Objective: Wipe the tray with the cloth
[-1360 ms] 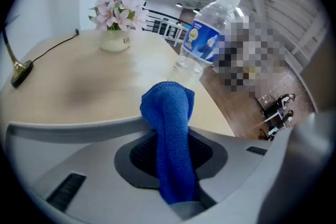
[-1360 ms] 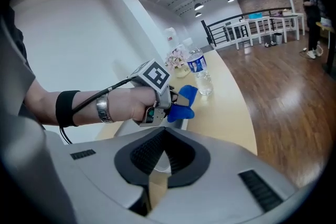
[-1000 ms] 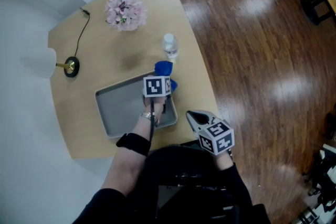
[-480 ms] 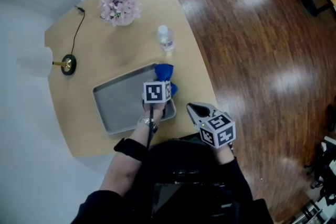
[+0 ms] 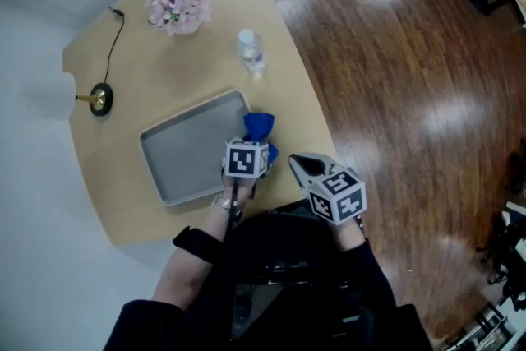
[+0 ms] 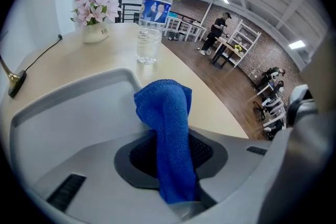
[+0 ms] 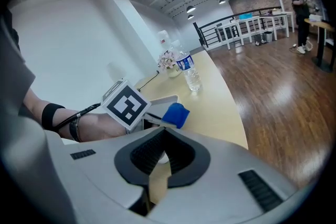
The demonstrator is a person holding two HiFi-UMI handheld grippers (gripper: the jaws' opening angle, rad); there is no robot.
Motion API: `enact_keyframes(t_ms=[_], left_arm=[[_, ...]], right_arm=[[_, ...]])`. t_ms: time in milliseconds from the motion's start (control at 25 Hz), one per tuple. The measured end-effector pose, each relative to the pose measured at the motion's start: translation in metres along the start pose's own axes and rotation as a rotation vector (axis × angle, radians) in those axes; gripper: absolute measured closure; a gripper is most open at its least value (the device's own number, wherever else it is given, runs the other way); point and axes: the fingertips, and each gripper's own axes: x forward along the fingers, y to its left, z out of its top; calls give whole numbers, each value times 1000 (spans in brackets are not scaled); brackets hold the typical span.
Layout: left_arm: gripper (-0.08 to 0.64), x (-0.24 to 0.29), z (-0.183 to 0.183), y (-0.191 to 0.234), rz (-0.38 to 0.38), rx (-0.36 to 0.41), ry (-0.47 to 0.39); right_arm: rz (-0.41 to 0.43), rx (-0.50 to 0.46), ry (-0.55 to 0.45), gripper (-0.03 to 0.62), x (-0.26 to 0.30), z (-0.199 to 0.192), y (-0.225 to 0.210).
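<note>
left gripper (image 6: 174,165) – clamped on cloth (image 6: 164,107) at tray (image 5: 177,156) edge | right gripper (image 7: 157,162) – jaws together, empty

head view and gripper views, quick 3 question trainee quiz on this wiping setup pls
1. Multiple choice: what is clamped in the left tongs? A) a sponge B) a blue cloth C) nothing
2. True or false: the water bottle stands on the table, outside the tray.
3. Short answer: in the left gripper view, what stands on the table beyond the water bottle?

Key
1. B
2. True
3. A pot of pink flowers
</note>
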Motion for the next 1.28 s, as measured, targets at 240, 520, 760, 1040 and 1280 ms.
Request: enact_keyframes(t_ms=[240,520,760,1040,1280], left_arm=[[440,-3,-17,-9,-10,44,22],[439,-8,-43,-28,-60,84,60],[439,-12,-62,-40,-93,162,78],[443,-25,-64,-39,-181,195,54],[445,-93,-84,19,-170,215,-58]], right_arm=[[-23,16,-1,586,-3,-7,-1],[-42,31,-3,584,-6,-15,3],[-60,39,-4,586,-8,-17,7],[-65,23,-7,585,-2,-17,21],[-61,-12,-6,584,3,-15,44]])
